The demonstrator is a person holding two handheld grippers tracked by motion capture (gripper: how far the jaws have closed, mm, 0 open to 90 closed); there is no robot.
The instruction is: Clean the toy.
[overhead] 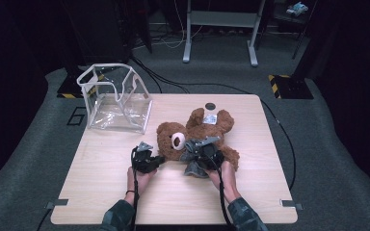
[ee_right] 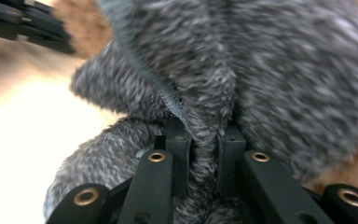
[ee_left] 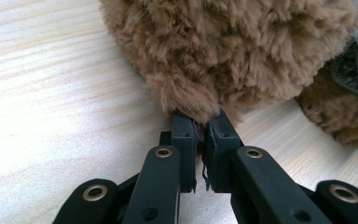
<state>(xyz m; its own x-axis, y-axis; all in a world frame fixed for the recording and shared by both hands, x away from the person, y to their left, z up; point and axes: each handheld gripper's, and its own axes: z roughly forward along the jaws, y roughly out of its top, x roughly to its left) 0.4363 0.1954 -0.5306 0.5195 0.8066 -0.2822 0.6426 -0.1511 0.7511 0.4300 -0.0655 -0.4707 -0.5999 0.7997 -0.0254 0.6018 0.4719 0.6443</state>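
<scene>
Light wooden table (overhead: 115, 192) fills the middle of the high view, grey carpet around it, a metal frame stand (overhead: 220, 29) on the floor far beyond. On the table's far left corner stands a clear plastic bag (overhead: 118, 103) with white trim, mouth open upward, well apart from the work. Near it, at the far edge toward centre, a small dark round disc (overhead: 210, 106) sits in the tabletop. The brown teddy bear (overhead: 197, 132) lies flat at the table's centre, head toward the left, a white tag on its far side. A grey knitted garment (overhead: 195, 163) is bunched over the bear's near side, covering part of the body; it hides the bear's lower half from the right gripper view. Left gripper (ee_left: 200, 126) sits just left of the bear's head, jaws pressed nearly together, pinching a tuft of brown fur at the head's edge. Right gripper (ee_right: 205, 140) lies at the near right of the bear, jaws closed tight on a fold of the grey knit, the fabric's hemmed edge running up beside them.
</scene>
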